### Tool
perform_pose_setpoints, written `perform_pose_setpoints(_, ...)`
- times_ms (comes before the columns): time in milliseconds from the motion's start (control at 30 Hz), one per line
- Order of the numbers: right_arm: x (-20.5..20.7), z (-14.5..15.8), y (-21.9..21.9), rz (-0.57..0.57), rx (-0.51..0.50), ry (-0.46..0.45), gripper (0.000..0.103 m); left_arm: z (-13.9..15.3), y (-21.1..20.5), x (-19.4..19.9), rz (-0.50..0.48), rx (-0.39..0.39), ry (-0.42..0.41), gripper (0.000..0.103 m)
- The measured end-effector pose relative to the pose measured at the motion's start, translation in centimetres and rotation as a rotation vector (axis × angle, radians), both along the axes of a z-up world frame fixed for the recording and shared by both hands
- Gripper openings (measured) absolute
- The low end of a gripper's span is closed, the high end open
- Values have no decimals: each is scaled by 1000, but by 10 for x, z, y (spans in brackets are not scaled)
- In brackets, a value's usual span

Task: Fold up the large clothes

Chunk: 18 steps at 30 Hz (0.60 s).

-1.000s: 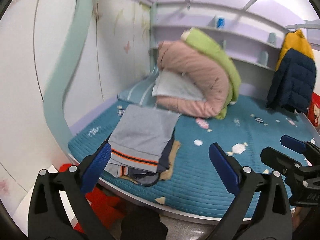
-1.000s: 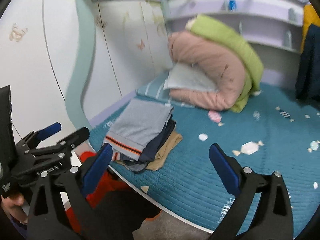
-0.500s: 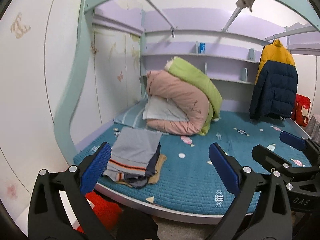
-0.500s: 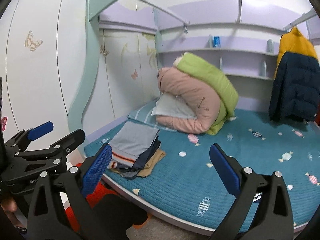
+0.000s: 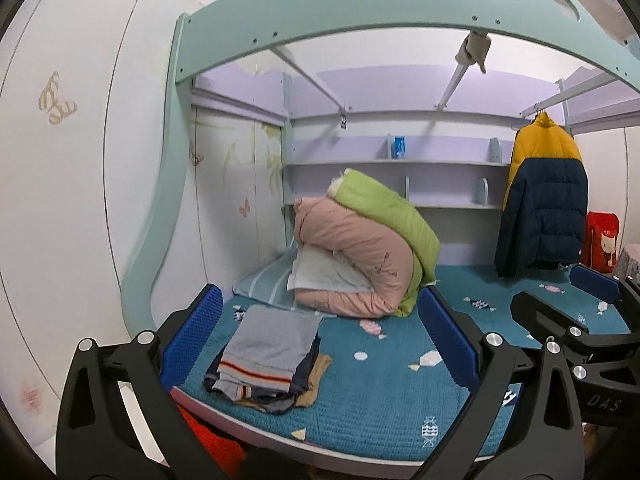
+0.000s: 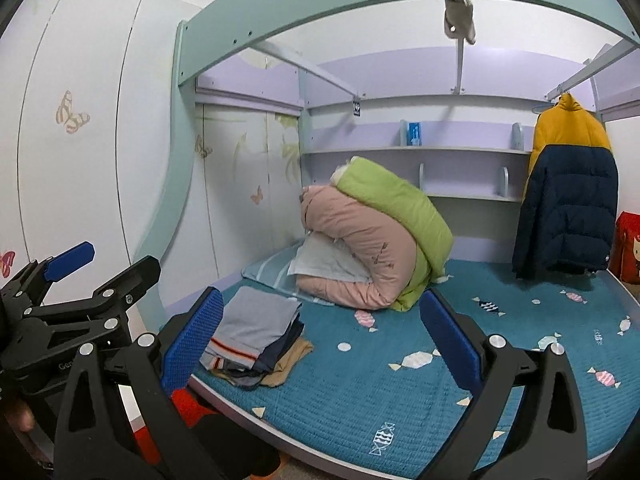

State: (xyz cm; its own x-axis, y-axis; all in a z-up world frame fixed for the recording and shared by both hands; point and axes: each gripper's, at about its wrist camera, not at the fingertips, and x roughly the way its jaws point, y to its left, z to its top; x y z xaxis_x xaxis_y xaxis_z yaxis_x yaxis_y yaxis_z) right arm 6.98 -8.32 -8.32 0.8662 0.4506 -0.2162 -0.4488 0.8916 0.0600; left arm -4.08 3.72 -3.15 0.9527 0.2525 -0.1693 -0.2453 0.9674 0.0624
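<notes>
- Left gripper (image 5: pixel 320 336) and right gripper (image 6: pixel 316 338) both hang before the bed (image 5: pixel 380 396), jaws wide apart, empty.
- Folded clothes (image 5: pixel 268 352) are stacked at the bed's near left corner.

Bright, even indoor light; soft shadows, sharp focus, strong fisheye bending and dark corners.

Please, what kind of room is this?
Most likely a child's bedroom: a bed under a loft frame, rolled quilts on it, and a jacket hanging from a rail.
</notes>
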Motion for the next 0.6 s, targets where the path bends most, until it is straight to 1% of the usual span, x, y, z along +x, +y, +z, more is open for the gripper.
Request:
perform_pose_setpoints(233,0,4,-5,-9,6,-14,95,6,-4,-1,1,9,-18,98)
perform_pose_setpoints(600,2,3,-5,-13,2,-4,95,5,-5,4,1,7,-8,98)
